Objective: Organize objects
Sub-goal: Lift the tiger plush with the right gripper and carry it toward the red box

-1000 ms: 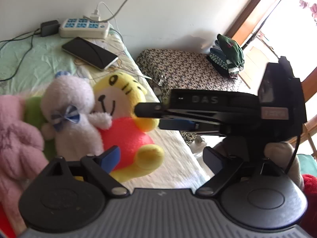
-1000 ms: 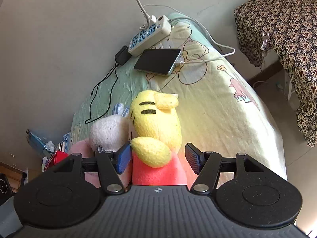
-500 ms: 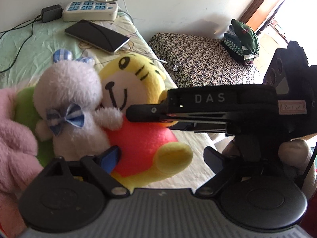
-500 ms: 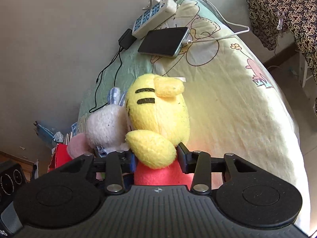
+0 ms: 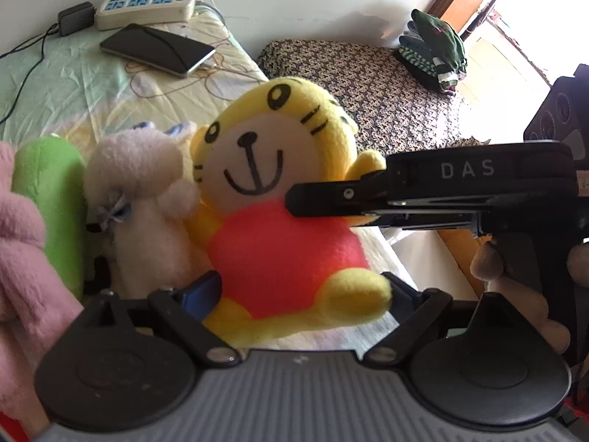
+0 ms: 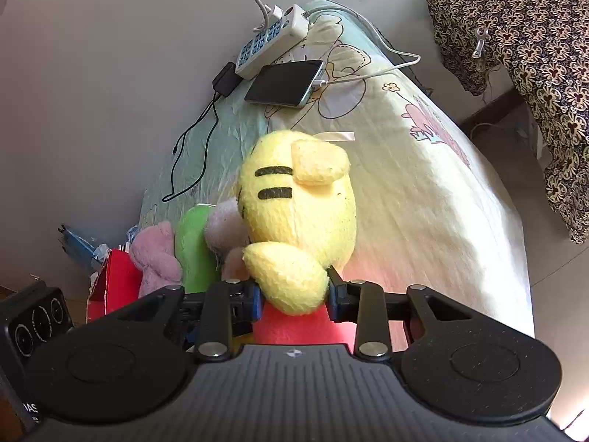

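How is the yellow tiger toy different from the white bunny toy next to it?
The yellow tiger toy is bright yellow with a red tummy; the white bunny toy is pale and fluffy with a blue bow. The tiger is bigger. The right gripper squeezes the tiger's arm; nothing grips the bunny. Both are soft toys, upright and touching.
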`<state>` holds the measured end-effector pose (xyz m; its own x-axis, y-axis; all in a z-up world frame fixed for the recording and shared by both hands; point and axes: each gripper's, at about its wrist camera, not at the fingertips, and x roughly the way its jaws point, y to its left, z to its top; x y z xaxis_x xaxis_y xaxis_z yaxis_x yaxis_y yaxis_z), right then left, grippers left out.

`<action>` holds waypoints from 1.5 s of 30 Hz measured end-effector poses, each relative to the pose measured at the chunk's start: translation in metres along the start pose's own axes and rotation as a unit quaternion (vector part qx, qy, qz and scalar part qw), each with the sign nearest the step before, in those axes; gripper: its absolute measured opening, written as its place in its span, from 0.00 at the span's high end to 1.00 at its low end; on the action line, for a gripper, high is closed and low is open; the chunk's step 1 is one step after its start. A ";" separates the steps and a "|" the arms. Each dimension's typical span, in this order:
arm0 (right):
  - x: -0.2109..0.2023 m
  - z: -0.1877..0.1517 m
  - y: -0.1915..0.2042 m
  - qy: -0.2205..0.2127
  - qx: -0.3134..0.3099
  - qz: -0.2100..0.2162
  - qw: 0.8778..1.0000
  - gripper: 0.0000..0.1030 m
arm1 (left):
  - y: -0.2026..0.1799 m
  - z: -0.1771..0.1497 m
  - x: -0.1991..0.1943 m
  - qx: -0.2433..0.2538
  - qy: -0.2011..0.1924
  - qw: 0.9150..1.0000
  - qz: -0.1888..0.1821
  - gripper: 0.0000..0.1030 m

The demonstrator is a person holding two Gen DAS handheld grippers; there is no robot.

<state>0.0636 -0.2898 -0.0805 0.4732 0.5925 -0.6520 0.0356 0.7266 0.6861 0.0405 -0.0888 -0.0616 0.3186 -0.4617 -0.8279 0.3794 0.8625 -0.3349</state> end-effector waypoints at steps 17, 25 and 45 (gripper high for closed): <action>-0.057 -0.049 0.008 -0.032 0.000 -0.021 0.999 0.67 | -0.057 -0.041 -0.021 0.062 -0.008 0.997 -0.040 0.17; -0.061 -0.056 0.051 -0.039 -0.042 0.019 0.998 0.67 | -0.051 -0.056 -0.071 0.055 -0.065 0.996 -0.015 0.17; 0.028 -0.093 0.259 -0.032 -0.153 0.110 0.982 0.67 | 0.088 -0.100 -0.250 0.001 -0.206 0.974 0.095 0.18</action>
<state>0.0045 -0.0527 0.0489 0.4939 0.7308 -0.4712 -0.3355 0.6601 0.6721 -0.0925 0.1231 0.0709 0.7052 -0.3380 -0.6232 0.2807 0.9403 -0.1923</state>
